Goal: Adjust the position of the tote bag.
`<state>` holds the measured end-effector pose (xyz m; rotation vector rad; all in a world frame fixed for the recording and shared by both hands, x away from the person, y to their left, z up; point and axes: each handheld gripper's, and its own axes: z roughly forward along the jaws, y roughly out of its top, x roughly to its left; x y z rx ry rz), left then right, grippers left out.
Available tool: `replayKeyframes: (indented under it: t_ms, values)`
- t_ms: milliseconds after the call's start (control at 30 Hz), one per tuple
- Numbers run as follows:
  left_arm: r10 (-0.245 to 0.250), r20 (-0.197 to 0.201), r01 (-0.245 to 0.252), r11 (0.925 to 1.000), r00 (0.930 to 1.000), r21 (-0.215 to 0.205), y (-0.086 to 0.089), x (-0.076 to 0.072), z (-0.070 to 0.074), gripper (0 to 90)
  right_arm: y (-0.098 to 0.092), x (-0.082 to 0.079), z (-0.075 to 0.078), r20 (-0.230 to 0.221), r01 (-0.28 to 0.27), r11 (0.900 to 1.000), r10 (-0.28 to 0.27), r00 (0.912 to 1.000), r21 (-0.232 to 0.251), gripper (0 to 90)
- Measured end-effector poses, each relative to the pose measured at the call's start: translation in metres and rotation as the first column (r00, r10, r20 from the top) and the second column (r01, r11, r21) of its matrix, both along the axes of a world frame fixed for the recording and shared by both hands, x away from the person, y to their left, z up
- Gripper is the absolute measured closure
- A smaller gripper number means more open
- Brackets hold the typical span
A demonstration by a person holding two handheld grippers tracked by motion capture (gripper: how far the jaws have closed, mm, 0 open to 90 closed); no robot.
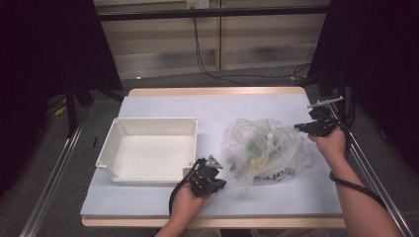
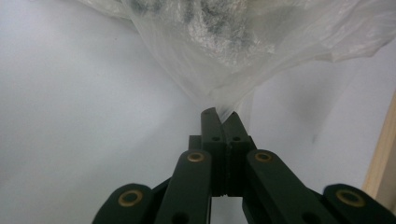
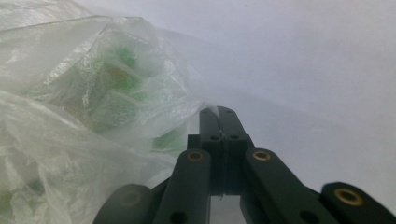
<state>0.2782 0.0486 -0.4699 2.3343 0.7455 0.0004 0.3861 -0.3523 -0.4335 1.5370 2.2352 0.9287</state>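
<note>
Left gripper and right gripper, each hand-held, jaws fully closed.

The bag at centre right of the high view is thin clear plastic, crinkled and glossy. The bin at centre left looks like smooth, matt white plastic. The table has a matt pale top with a light wood edge. Both grippers' jaws are matt black with brass-coloured rivets.

One clear plastic bag, one white bin, two tools.
</note>
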Motion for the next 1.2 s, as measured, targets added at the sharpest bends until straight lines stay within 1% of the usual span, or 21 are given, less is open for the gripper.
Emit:
replayKeyframes:
  t_ms: [67, 100, 267, 333, 433, 467, 500, 533, 567, 633, 733, 800, 833, 867, 933, 967, 1000, 1033, 1067, 1167, 1200]
  values:
    - [-0.042, 0.005, 0.041, 0.9988, 0.9991, 0.026, 0.002, 0.002, 0.001, 90.0, -0.002, 0.0, -0.002, -0.004, 0.002, 1.0, -0.002, 1.0, 0.011, 90.0]
    - [-0.005, 0.003, 0.005, 1.0, 1.0, 0.005, 0.0, -0.001, 0.0, 90.0, -0.002, -0.001, -0.002, -0.006, -0.001, 1.0, 0.001, 1.0, 0.009, 90.0]
    - [-0.007, -0.001, 0.007, 0.9998, 1.0, -0.017, -0.002, 0.0, 0.0, 90.0, 0.006, -0.008, -0.002, 0.002, -0.034, 0.999, 0.034, 0.9994, 0.023, 90.0]
    - [-0.051, 0.009, 0.051, 0.9987, 0.9987, 0.008, -0.001, 0.002, 0.001, 90.0, 0.01, -0.011, -0.003, 0.005, -0.042, 0.999, 0.042, 0.9991, 0.019, 89.5]
    - [-0.05, 0.013, 0.05, 0.9987, 0.9987, 0.007, -0.003, 0.002, 0.002, 90.0, 0.013, -0.016, -0.002, 0.005, -0.036, 0.999, 0.036, 0.9994, 0.021, 78.1]
    - [-0.021, 0.009, 0.021, 0.9994, 0.9998, -0.027, -0.005, 0.001, 0.002, 89.9, 0.014, -0.017, -0.001, 0.002, -0.044, 0.999, 0.044, 0.999, 0.022, 73.9]
    - [-0.03, 0.01, 0.03, 0.9995, 0.9995, -0.014, -0.005, 0.001, 0.003, 89.9, 0.015, -0.019, 0.0, 0.008, -0.036, 0.999, 0.036, 0.9993, 0.008, 70.7]
    - [-0.056, 0.018, 0.056, 0.9984, 0.9983, 0.005, -0.004, 0.003, 0.004, 89.9, 0.016, -0.021, 0.002, 0.014, -0.03, 1.0, 0.03, 0.9995, 0.004, 70.5]
    - [-0.017, 0.011, 0.017, 0.9995, 0.9998, -0.028, -0.006, 0.001, 0.003, 89.9, 0.016, -0.023, 0.004, 0.02, -0.039, 0.999, 0.039, 0.999, 0.011, 68.5]
    - [-0.018, 0.015, 0.019, 0.9993, 0.9997, -0.031, -0.007, 0.001, 0.003, 89.9, 0.016, -0.027, 0.008, 0.032, -0.045, 0.999, 0.045, 0.9985, 0.002, 66.4]
    - [-0.047, 0.022, 0.047, 0.9989, 0.9986, -0.004, -0.006, 0.003, 0.004, 89.6, 0.017, -0.034, 0.012, 0.036, -0.069, 0.998, 0.069, 0.997, -0.002, 63.8]
    - [-0.041, 0.021, 0.041, 0.9991, 0.9989, -0.006, -0.006, 0.003, 0.004, 87.5, 0.018, -0.039, 0.015, 0.041, -0.074, 0.997, 0.073, 0.9964, 0.009, 63.3]
    - [-0.039, 0.02, 0.039, 0.9992, 0.9991, -0.007, -0.007, 0.003, 0.004, 85.3, 0.019, -0.041, 0.016, 0.045, -0.083, 0.996, 0.082, 0.9956, 0.017, 63.1]
    - [-0.008, 0.013, 0.009, 0.9993, 0.9999, -0.036, -0.009, 0.001, 0.003, 81.6, 0.02, -0.044, 0.017, 0.042, -0.083, 0.996, 0.083, 0.9956, 0.009, 62.7]
    - [-0.012, 0.015, 0.012, 0.9995, 0.9998, -0.03, -0.009, 0.002, 0.004, 77.9, 0.023, -0.046, 0.015, 0.045, -0.104, 0.995, 0.103, 0.9937, 0.01, 62.7]
    - [-0.023, 0.023, 0.023, 0.9996, 0.9995, -0.017, -0.009, 0.003, 0.004, 70.3, 0.025, -0.048, 0.015, 0.041, -0.105, 0.994, 0.105, 0.9936, 0.0, 62.4]
    - [0.01, 0.015, -0.009, 0.999, 0.9998, -0.043, -0.011, 0.003, 0.004, 63.9, 0.026, -0.048, 0.014, 0.044, -0.108, 0.994, 0.107, 0.9932, -0.002, 62.6]
    - [-0.006, 0.028, 0.007, 0.9995, 0.9996, -0.032, -0.01, 0.004, 0.005, 63.0, 0.027, -0.049, 0.013, 0.04, -0.117, 0.993, 0.117, 0.9923, 0.007, 62.7]
    - [0.02, 0.035, -0.019, 0.999, 0.9992, -0.04, -0.012, 0.003, 0.006, 58.7, 0.029, -0.05, 0.012, 0.036, -0.117, 0.993, 0.117, 0.9925, 0.013, 62.6]
    - [0.04, 0.051, -0.036, 0.9967, 0.9979, -0.073, -0.016, 0.006, 0.008, 50.0, 0.033, -0.05, 0.009, 0.036, -0.128, 0.992, 0.127, 0.9912, 0.01, 62.8]
    - [0.043, 0.051, -0.039, 0.997, 0.9978, -0.067, -0.017, 0.008, 0.008, 45.9, 0.034, -0.051, 0.009, 0.034, -0.133, 0.991, 0.132, 0.9906, 0.01, 62.8]
